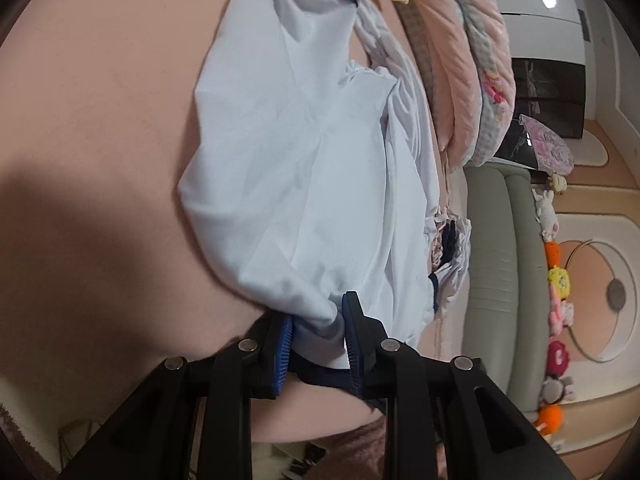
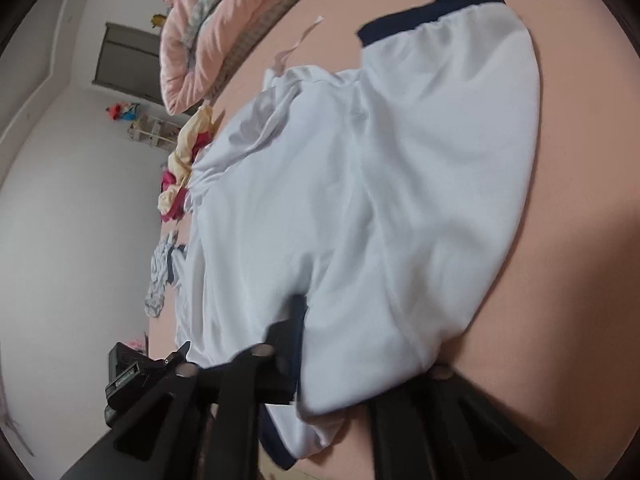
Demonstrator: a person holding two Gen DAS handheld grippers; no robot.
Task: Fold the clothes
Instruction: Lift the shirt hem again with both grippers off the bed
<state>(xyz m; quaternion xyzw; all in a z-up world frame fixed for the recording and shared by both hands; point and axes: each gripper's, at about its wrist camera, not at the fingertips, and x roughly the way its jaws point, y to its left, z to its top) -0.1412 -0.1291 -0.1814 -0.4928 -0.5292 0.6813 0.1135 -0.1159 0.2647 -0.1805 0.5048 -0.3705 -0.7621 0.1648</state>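
White shirt (image 1: 304, 184) with navy trim is spread across the pink bed (image 1: 100, 100), and I've got one end of it lifted in both hands. Going left to right in my left wrist view: bare pink sheet with a big shadow on it, then the shirt taking up the middle, then a rolled pink quilt (image 1: 468, 80) along the far edge, a green headboard (image 1: 492, 260) and a row of little plush toys (image 1: 558, 288) at the far right. My left gripper (image 1: 316, 332) has its jaws pinching a bunched fold of the shirt's hem, blue pads pressing the cloth from both sides, navy band hanging just below.

Right wrist view, same order: white wall, a crumpled yellow and red garment (image 2: 182, 168) and a small grey striped piece (image 2: 160, 280) lying just beside the shirt's (image 2: 380, 180) left edge, then the shirt itself, navy cuff (image 2: 432, 12) up top, then bare sheet. My right gripper (image 2: 344, 384) is mostly buried under the fabric. Jaws are pressed together, and the cloth drapes right over them, but I can't actually see the pads, so I can't tell how much is caught in there.
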